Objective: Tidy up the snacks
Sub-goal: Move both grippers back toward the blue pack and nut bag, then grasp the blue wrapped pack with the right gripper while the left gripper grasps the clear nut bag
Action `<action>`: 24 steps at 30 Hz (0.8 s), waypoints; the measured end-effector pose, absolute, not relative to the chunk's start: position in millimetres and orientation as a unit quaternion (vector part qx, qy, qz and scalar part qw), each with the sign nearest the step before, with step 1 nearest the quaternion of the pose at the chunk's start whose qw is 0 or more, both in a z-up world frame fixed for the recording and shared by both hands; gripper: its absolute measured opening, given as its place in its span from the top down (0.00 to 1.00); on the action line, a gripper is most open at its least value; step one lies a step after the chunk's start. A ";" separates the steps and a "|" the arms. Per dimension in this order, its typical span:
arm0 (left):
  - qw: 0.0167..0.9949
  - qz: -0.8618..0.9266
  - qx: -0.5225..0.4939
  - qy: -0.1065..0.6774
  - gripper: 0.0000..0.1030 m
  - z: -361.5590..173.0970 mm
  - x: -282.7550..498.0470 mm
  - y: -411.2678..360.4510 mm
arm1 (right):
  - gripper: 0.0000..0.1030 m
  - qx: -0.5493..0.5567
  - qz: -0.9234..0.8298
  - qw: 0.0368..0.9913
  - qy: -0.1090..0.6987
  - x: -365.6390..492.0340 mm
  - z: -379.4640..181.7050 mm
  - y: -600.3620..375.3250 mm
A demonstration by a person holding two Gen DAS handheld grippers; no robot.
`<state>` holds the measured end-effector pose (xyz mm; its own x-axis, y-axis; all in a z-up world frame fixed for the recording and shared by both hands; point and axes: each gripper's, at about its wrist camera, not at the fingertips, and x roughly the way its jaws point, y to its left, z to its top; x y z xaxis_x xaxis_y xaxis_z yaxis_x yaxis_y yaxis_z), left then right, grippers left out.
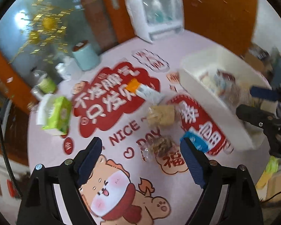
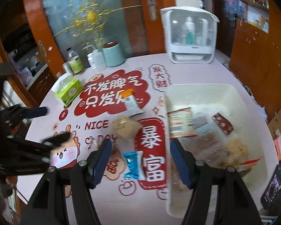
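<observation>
Loose snacks lie on the pink printed tablecloth [image 2: 178, 69]: an orange-and-white bar [image 2: 131, 103], a beige puffed snack [image 2: 125, 127], a blue packet [image 2: 134, 165] and a brown snack in clear wrap [image 1: 161, 146]. To the right, a white bin [image 2: 166, 112] holds several packets, among them a red-and-white one [image 2: 179, 123]. My left gripper [image 1: 140, 144] is open above the brown snack, holding nothing. My right gripper [image 2: 140, 144] is open over the blue packet by the bin's left wall, also holding nothing. The left wrist view shows the bin [image 1: 211, 101] and the right gripper [image 1: 256, 103] over it.
A green tissue box [image 2: 69, 91], a teal canister [image 2: 113, 54] and small bottles [image 2: 75, 61] stand at the back left. At the back is a white cabinet [image 2: 191, 37] with bottles inside. A phone [image 2: 273, 185] sits at the right. Wooden doors stand behind the table.
</observation>
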<state>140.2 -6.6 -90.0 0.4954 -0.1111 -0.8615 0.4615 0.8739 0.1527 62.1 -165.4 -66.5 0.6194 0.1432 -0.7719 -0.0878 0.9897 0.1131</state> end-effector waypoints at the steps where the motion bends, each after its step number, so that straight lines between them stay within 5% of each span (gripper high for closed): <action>1: 0.836 -0.181 0.194 0.480 0.18 -101.3 143.8 -7.2 | 0.37 0.017 0.066 0.897 0.438 62.9 -72.7 -154.3; 7: 0.785 -0.278 0.233 0.502 0.18 -151.3 160.0 -10.2 | 0.38 -0.040 0.067 0.871 0.486 63.5 -117.9 -117.1; 19: 0.726 -0.329 0.263 0.544 0.19 -220.2 189.5 -28.0 | 0.46 0.012 0.029 0.825 0.564 95.4 -197.0 -123.1; 24: 0.714 -0.334 0.269 0.554 0.21 -234.7 197.3 -36.1 | 0.59 0.024 0.026 0.805 0.592 102.2 -215.5 -126.3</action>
<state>197.3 -36.1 -234.7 0.1633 -0.1788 -0.9702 0.7749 0.6320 0.0140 102.2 -126.3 -215.5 0.2986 0.0700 -0.9518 -0.0131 0.9975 0.0692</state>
